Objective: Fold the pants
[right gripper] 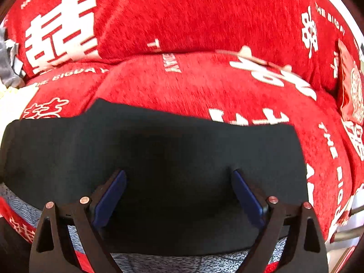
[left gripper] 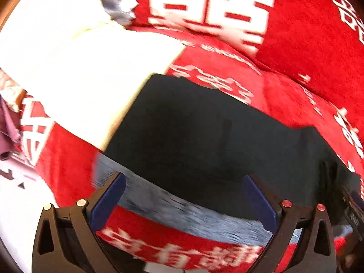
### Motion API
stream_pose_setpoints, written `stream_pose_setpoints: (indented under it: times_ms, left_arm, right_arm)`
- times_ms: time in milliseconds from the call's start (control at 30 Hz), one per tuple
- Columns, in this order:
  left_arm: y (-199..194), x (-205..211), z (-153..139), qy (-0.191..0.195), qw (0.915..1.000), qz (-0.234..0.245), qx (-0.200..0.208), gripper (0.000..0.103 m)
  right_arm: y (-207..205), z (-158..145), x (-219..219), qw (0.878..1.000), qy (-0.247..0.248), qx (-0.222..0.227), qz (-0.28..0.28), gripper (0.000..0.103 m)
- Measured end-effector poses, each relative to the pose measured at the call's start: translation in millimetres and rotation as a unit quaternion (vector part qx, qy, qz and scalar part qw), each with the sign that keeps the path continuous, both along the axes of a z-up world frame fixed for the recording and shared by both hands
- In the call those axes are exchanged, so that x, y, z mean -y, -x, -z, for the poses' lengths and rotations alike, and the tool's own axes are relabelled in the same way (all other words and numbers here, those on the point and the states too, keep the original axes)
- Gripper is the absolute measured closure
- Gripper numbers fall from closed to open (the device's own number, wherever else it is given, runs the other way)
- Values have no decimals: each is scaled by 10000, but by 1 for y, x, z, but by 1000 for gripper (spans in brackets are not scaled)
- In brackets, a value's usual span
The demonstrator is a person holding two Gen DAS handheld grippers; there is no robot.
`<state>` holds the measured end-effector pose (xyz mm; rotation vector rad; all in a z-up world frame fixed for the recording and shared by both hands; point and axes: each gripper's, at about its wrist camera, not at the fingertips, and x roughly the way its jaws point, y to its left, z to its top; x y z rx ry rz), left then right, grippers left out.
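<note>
While both your claws stand spread and empty, left gripper (left gripper: 184, 201) and right gripper (right gripper: 179, 196), one pair of dark folded cloth pants (right gripper: 154, 159) fills mid-frame on the red plush blanket with white lettering (right gripper: 182, 18); one white folded cloth (left gripper: 75, 68) borders its upper-left edge, with open red blanket above.

— What fills the setting?
— A plush red sofa cover (right gripper: 182, 22) printed with large white characters and small English lettering, draped over seat and backrest.
— And the light?
— Bright; it washes out a white cloth (left gripper: 75, 68) at the left. A red cushion (right gripper: 350, 86) sits far right.
</note>
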<state>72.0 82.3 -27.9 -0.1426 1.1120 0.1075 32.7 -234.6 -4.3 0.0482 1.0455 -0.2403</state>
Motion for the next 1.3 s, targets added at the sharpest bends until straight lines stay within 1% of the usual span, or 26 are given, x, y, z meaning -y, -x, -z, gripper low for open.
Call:
stream_pose_setpoints:
  times_ms: [67,133,167,200,267,367,400,433,467,567,633,667,767,833,867,900,967,1033,1067,1100,1133,1167,1200,1233,1267,1300]
  left_arm:
    - [-7,-17,5,3,9998,-210,-35,0]
    - [-16,-33,19,30,9986,-457,-264,0]
    - [-20,-38,28,84,9982,-455,-378,0]
    - [-23,-40,41,250,9977,-310,-549,0]
    - [-19,-46,45,436,9975,-221,-513,0]
    - [-13,-50,49,592,9966,-29,-570,0]
    - [-13,-51,50,625,9965,44,-554,0]
    - [-12,-51,50,630,9965,139,-537,0]
    - [-10,-50,50,616,9965,231,-519,0]
    - [-11,-50,49,618,9958,478,-482,0]
    - [-12,-50,49,638,9951,598,-466,0]
    - [-9,-51,47,640,9948,647,-466,0]
    - [-8,-51,47,654,9938,757,-491,0]
    - [-6,-52,46,662,9931,822,-502,0]
    - [-6,-52,46,663,9928,863,-499,0]
    - [-5,-53,45,660,9924,912,-489,0]
    - [-4,-53,45,646,9917,1017,-458,0]
    - [-4,-54,44,657,9903,1146,-435,0]
    - [-4,-54,44,674,9896,1193,-432,0]
    - [-5,-55,43,709,9886,1252,-433,0]
    - [-5,-57,42,766,9875,1312,-428,0]
    - [-6,-60,40,860,9858,1383,-416,0]
    - [-7,-62,40,933,9846,1422,-404,0]
    - [-10,-66,38,1064,9827,1463,-384,0]
    - [-13,-72,36,1273,9798,1499,-352,0]
    - [-15,-75,35,1413,9777,1517,-339,0]
  right_arm:
    - [-1,5,-13,9997,86,-50,-209,8]
    - [-8,18,-25,9978,44,-378,-535,7]
    - [-12,24,-30,9966,127,-552,-605,7]
    - [-13,20,-37,9965,270,-443,-661,6]
    - [-16,13,-47,9954,221,-329,-875,6]
    - [-24,1,-76,9876,208,-124,-1551,6]
    - [-31,-1,-89,9815,186,-112,-1901,6]
    - [-35,-3,-95,9772,127,-88,-2119,6]
    - [-44,-4,-106,9688,-13,-56,-2477,6]
    - [-63,0,-129,9532,-168,-121,-3016,6]
    - [-83,5,-147,9381,-246,-216,-3449,6]
    - [-88,6,-153,9333,-279,-249,-3571,6]
    - [-108,18,-176,9064,-518,-473,-4165,6]
    - [-121,31,-192,8857,-612,-748,-4542,6]
    - [-125,37,-198,8774,-625,-859,-4679,6]
    - [-130,42,-203,8686,-691,-928,-4817,3]
    - [-139,47,-207,8611,-954,-988,-4895,0]
    - [-148,55,-206,8561,-1305,-1260,-4840,0]
    - [-150,56,-206,8519,-1399,-1351,-4863,5]
    - [-147,52,-205,8452,-1463,-1377,-4952,15]
    - [-144,47,-205,8419,-1455,-1334,-5022,24]
    - [-140,40,-204,8410,-1386,-1255,-5078,44]
    - [-136,33,-203,8424,-1238,-1168,-5112,67]
    - [-130,27,-201,8445,-1087,-1087,-5131,80]
    - [-127,22,-200,8430,-1091,-1017,-5168,87]
    - [-120,14,-200,8412,-1038,-866,-5236,87]
